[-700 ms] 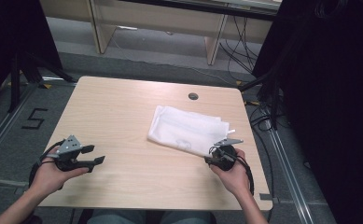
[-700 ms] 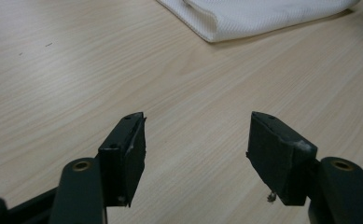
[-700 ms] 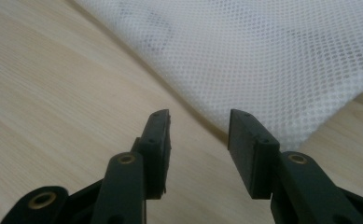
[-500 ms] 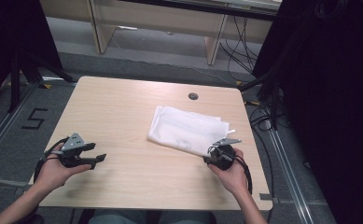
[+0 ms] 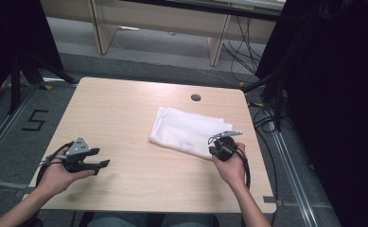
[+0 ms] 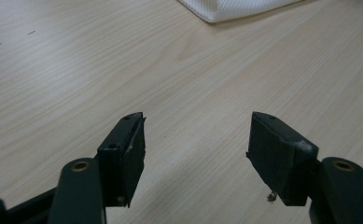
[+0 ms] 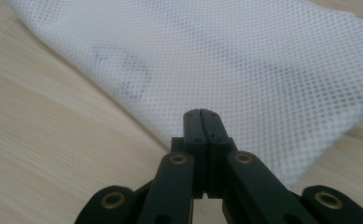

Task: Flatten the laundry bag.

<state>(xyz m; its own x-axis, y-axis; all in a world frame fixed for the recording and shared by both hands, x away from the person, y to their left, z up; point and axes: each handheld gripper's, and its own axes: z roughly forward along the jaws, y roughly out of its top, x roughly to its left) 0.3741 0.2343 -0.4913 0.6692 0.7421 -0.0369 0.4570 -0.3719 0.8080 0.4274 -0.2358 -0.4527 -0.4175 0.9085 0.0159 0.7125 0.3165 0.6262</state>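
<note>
White mesh bag [image 5: 187, 131] lies flat on the bench [image 5: 125, 109], right of centre, just below the round cable hole [image 5: 196, 97]. That bag is the landmark here.

Right tongs [image 5: 213, 142] sit at the bag's near-right corner, tips at or just over its edge. In the right gripper view the tongs [image 7: 201, 116] are pressed fully together with nothing between them; mesh [image 7: 244, 65] lies beyond and under the tips, and whether the tips touch the fabric I cannot tell. Likely reason: closed tips make a narrow point, good for sliding under or pinning a thin edge before a pinch. No fabric is caught yet, so the grasp looks not yet made.

Left tongs [image 5: 102, 161] are well left of the bag, low over bare bench, pointing toward it. In the left gripper view they [image 6: 198, 135] stand wide apart, empty, wood grain visible between the jaws, with the bag's near-left corner [image 6: 226, 7] far ahead at the top. Likely held open and parked so they are ready to take the other corner once the right side is set.

Bag looks loosely folded, layers overlapping at its far right; thin and limp, so it will probably bunch if pulled from one corner alone.

Person's hands [image 5: 58, 175] come in from the bench's near edge.
</note>
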